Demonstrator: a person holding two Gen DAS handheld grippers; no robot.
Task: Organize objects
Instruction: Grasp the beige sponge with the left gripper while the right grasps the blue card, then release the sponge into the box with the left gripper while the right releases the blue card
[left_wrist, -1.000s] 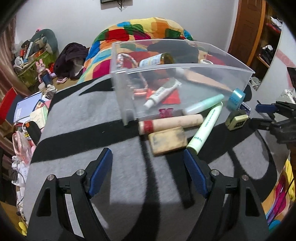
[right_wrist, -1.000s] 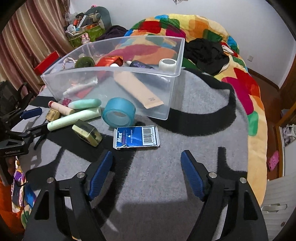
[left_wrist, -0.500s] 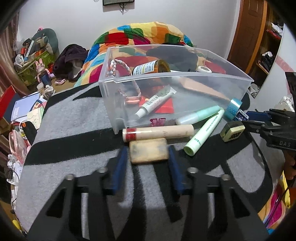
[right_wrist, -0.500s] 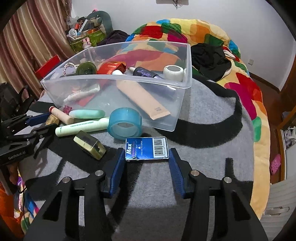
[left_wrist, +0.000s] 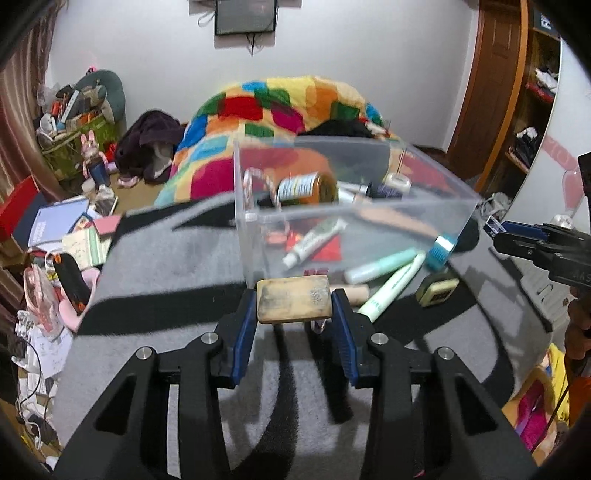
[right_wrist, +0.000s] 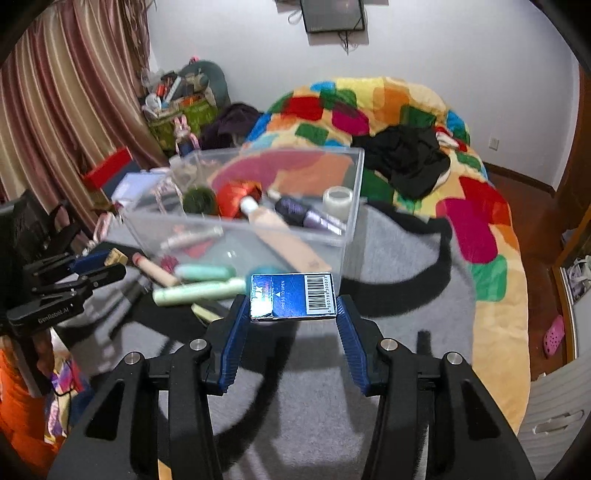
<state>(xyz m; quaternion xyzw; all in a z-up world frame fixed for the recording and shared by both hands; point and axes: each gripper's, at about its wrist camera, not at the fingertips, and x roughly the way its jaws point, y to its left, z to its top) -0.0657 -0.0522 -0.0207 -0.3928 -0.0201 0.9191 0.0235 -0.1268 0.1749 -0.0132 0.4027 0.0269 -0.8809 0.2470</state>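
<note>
A lived-in home bedroom; shown by the bed under a patchwork quilt (right_wrist: 388, 110) and grey blanket (left_wrist: 166, 266); striped curtains (right_wrist: 55, 110); wooden door (left_wrist: 491, 74); wall-hung screen (left_wrist: 245, 16); clothes and clutter on the floor.

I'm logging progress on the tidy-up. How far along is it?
Done: a glue tube, a bottle and a tape roll lie in the clear bin. In hand: left hand-held gripper grips the tan block; right hand-held gripper, the blue box. Left: green tubes outside.
</note>
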